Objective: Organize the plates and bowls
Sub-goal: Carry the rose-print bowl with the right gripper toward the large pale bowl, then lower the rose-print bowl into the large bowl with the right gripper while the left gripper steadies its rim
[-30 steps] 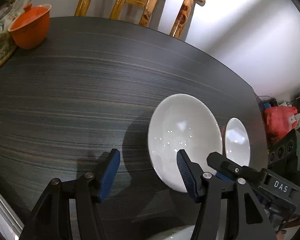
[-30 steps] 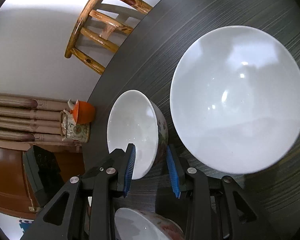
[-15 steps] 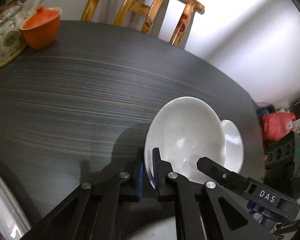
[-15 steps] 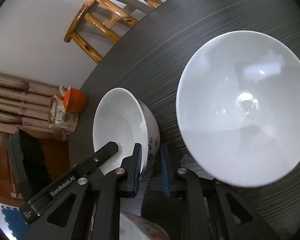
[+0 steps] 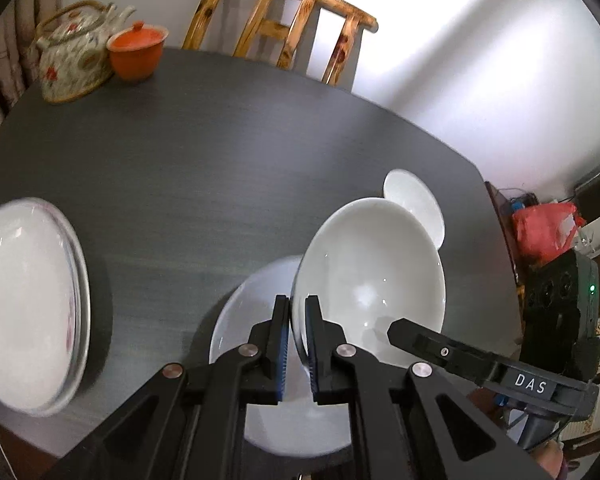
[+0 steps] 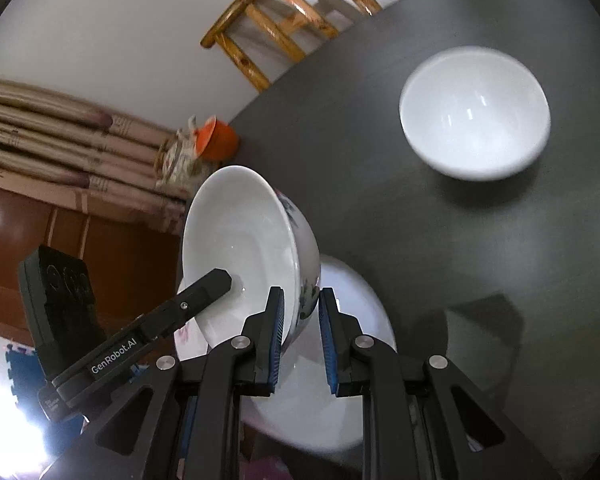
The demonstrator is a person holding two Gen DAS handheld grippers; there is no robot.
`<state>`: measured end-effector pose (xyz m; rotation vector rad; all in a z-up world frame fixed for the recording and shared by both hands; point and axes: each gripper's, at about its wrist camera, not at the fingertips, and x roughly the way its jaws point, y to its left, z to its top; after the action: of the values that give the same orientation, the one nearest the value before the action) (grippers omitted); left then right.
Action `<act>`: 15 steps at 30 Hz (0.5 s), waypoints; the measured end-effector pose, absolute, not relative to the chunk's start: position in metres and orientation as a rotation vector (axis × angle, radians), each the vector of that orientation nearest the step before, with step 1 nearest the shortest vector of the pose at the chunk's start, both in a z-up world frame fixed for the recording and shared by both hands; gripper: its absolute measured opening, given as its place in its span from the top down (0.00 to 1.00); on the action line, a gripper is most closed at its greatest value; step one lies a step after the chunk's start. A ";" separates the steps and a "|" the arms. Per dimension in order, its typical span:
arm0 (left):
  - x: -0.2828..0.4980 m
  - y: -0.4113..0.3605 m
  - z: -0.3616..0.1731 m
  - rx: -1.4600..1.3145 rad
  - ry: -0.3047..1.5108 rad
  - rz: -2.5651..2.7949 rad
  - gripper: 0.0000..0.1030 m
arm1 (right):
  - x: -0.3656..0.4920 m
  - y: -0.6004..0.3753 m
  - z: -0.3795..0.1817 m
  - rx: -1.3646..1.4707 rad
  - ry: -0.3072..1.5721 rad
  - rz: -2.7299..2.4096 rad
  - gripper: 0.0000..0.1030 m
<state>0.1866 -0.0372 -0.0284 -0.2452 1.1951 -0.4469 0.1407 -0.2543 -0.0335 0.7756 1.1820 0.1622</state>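
Fingers (image 5: 315,344) pinch a glossy white bowl (image 5: 374,276) by its rim.

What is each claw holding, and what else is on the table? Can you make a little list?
left claw: shut on plain white bowl rim
right claw: shut on flowered bowl rim
underneath both: large white bowl
table: dark, wood-grained
far corner: floral teapot, orange lidded cup
behind table: wooden chair
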 end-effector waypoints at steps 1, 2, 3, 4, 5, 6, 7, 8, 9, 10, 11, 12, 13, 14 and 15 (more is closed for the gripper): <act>0.181 -0.035 -0.034 -0.242 1.205 -0.441 0.93 | 0.133 -0.253 -0.036 0.780 1.192 0.163 0.83; 0.176 -0.034 -0.038 -0.239 1.214 -0.433 0.93 | 0.128 -0.251 -0.038 0.775 1.201 0.164 0.83; 0.173 -0.033 -0.043 -0.236 1.222 -0.425 0.93 | 0.124 -0.249 -0.041 0.774 1.209 0.165 0.83; 0.169 -0.031 -0.047 -0.229 1.231 -0.417 0.93 | 0.121 -0.249 -0.044 0.777 1.216 0.163 0.83; 0.166 -0.031 -0.051 -0.225 1.238 -0.411 0.92 | 0.119 -0.247 -0.046 0.779 1.225 0.160 0.83; 0.164 -0.030 -0.054 -0.223 1.248 -0.406 0.92 | 0.118 -0.246 -0.049 0.775 1.233 0.158 0.83; 0.162 -0.030 -0.058 -0.218 1.256 -0.403 0.92 | 0.116 -0.244 -0.052 0.767 1.242 0.155 0.83; 0.160 -0.030 -0.060 -0.210 1.260 -0.401 0.92 | 0.115 -0.243 -0.054 0.763 1.249 0.154 0.83; 0.159 -0.030 -0.062 -0.199 1.263 -0.398 0.92 | 0.114 -0.242 -0.056 0.761 1.258 0.149 0.83; 0.157 -0.031 -0.063 -0.195 1.264 -0.396 0.91 | 0.113 -0.241 -0.058 0.757 1.262 0.147 0.83; 0.157 -0.031 -0.064 -0.193 1.267 -0.395 0.91 | 0.112 -0.240 -0.059 0.751 1.265 0.144 0.83; 0.157 -0.032 -0.064 -0.190 1.268 -0.394 0.91 | 0.112 -0.240 -0.060 0.746 1.269 0.141 0.83; 0.156 -0.032 -0.065 -0.184 1.268 -0.394 0.91 | 0.111 -0.240 -0.061 0.740 1.272 0.137 0.83; 0.157 -0.033 -0.066 -0.177 1.268 -0.391 0.91 | 0.111 -0.240 -0.062 0.738 1.276 0.134 0.83; 0.157 -0.034 -0.066 -0.172 1.268 -0.388 0.91 | 0.110 -0.239 -0.064 0.736 1.278 0.130 0.83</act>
<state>0.1568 -0.0338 -0.0662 -0.1721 1.2679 -0.3884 0.1104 -0.2393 -0.0639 0.7356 1.2784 0.1305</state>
